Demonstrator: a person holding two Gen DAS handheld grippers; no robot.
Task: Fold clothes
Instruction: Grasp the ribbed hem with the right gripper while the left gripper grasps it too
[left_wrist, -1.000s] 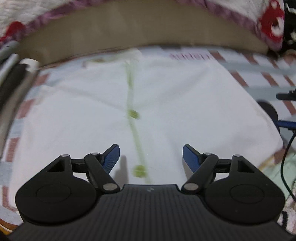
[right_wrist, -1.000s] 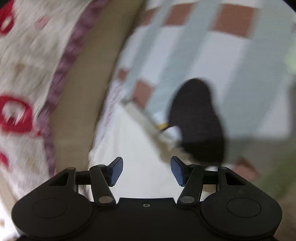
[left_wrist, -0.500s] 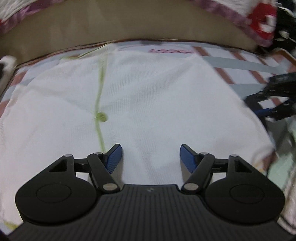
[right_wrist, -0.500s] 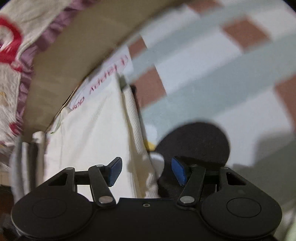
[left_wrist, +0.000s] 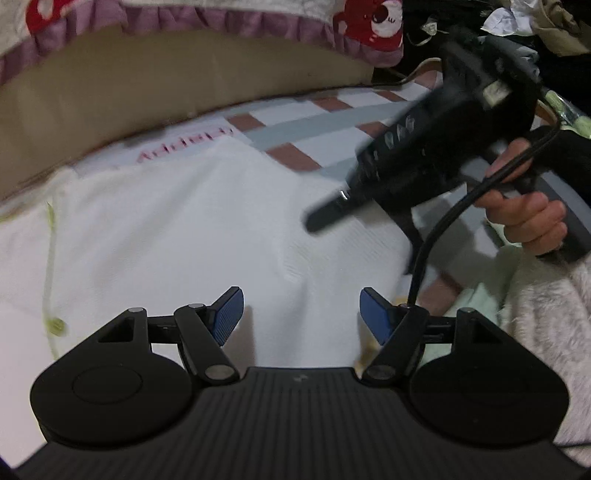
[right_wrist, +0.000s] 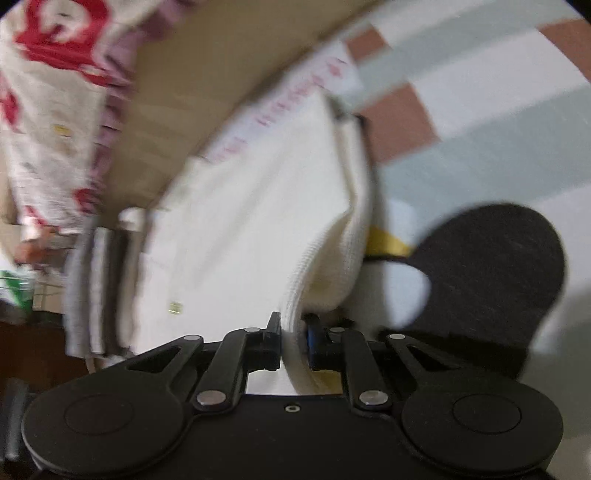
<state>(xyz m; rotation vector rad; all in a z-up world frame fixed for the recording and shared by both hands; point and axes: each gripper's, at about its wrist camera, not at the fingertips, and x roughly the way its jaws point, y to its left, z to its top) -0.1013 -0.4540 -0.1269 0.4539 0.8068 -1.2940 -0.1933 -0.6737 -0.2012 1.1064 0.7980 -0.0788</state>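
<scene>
The white garment (left_wrist: 207, 236) lies spread on the checked sheet (left_wrist: 314, 122); the right tongs (right_wrist: 293, 341) have just closed, pinching its folded right edge, while the left tongs (left_wrist: 301, 314) hover spread above it

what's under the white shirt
The white shirt lies on a checked sheet of grey, white and brown blocks, which shows past its far and right edges. In the right view, something yellow pokes out beneath its edge. Anything else under it is covered.
</scene>
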